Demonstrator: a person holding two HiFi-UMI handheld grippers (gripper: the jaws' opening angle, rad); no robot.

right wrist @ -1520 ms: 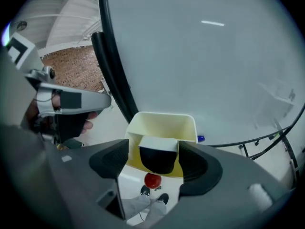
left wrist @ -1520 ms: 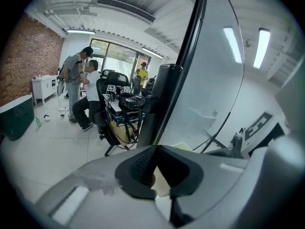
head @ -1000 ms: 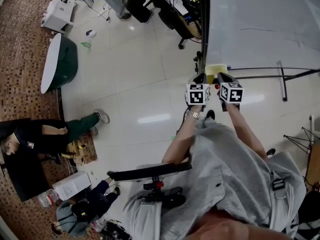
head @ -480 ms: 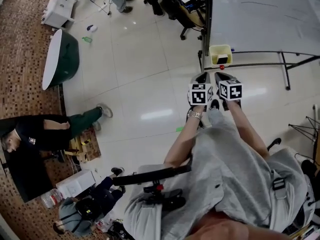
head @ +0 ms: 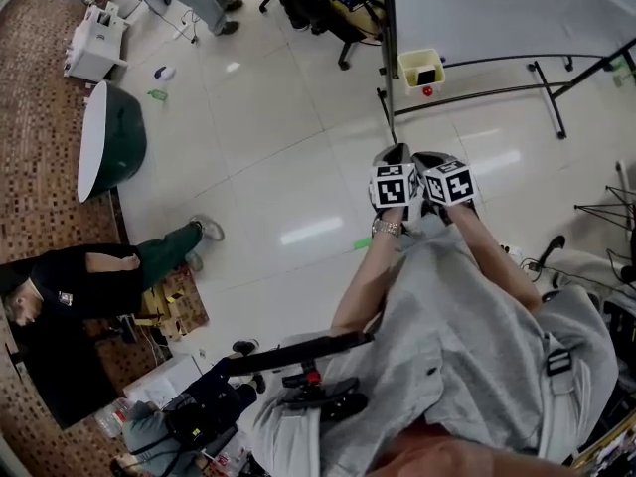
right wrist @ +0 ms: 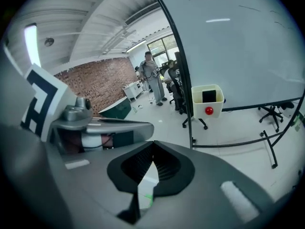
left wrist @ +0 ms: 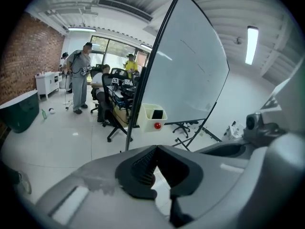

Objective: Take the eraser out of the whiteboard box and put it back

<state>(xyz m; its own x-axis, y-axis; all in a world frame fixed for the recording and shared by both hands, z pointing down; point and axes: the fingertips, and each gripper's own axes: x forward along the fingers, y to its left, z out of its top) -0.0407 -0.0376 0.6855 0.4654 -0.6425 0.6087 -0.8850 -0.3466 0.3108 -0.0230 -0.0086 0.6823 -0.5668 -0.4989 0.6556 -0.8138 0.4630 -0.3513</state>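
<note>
At the lower corner of the whiteboard (head: 497, 8), the pale yellow whiteboard box (head: 420, 71) is hanging just beside the frame's upright post. The black eraser (head: 428, 76) is sitting inside the box, its top edge showing above the rim. A red round dot (head: 427, 91) is showing on the box front. The person is holding the left gripper (head: 396, 153) and the right gripper (head: 422, 157) side by side in front of the torso, marker cubes nearly touching, both well apart from the box. Both are pointing toward the board and angling down at the white tile floor (head: 288, 167). In the left gripper view the left gripper (left wrist: 155, 148) is clenched, pad tips meeting, nothing between them; the box (left wrist: 153, 118) and eraser (left wrist: 157, 114) are sitting straight ahead, above the jaws. In the right gripper view the right gripper (right wrist: 153, 145) is likewise clenched and empty, with the box (right wrist: 208, 100) and eraser (right wrist: 208, 96) lying up and to the right of the jaws. A green round table (head: 114, 137) is standing far left; another person in a dark top (head: 70, 276) is sitting on the floor beside it.
</note>
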